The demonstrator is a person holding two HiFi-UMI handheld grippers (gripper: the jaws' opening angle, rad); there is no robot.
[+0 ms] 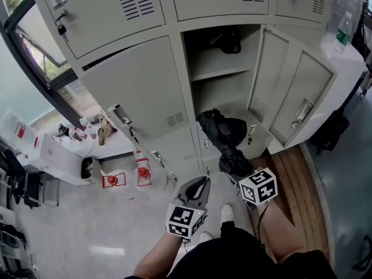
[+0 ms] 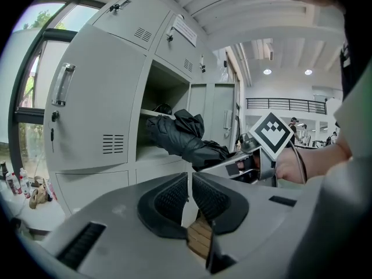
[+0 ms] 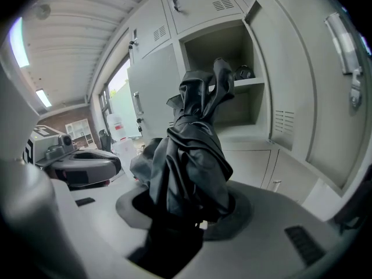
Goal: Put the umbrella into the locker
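A folded black umbrella [image 1: 224, 137] is clamped in my right gripper [image 1: 239, 168], whose jaws are shut on its lower end; its bunched top [image 3: 200, 95] points at the open locker [image 1: 221, 77]. The locker's door [image 1: 293, 95] swings out to the right, and a shelf [image 1: 222, 71] inside carries a dark object [image 1: 228, 40]. The umbrella's tip hangs just in front of the lower compartment opening. My left gripper [image 1: 196, 192] is lower and to the left, shut with its pads [image 2: 174, 199] nearly touching and nothing between them. The umbrella [image 2: 185, 138] also shows from the left gripper view.
Closed grey locker doors [image 1: 136, 89] flank the open one. A low white ledge [image 1: 64, 153] at the left holds small bottles and red-and-white items [image 1: 125, 176]. A plastic bottle [image 1: 344, 31] stands on the cabinet top at the right. A shoe [image 1: 226, 213] is under me.
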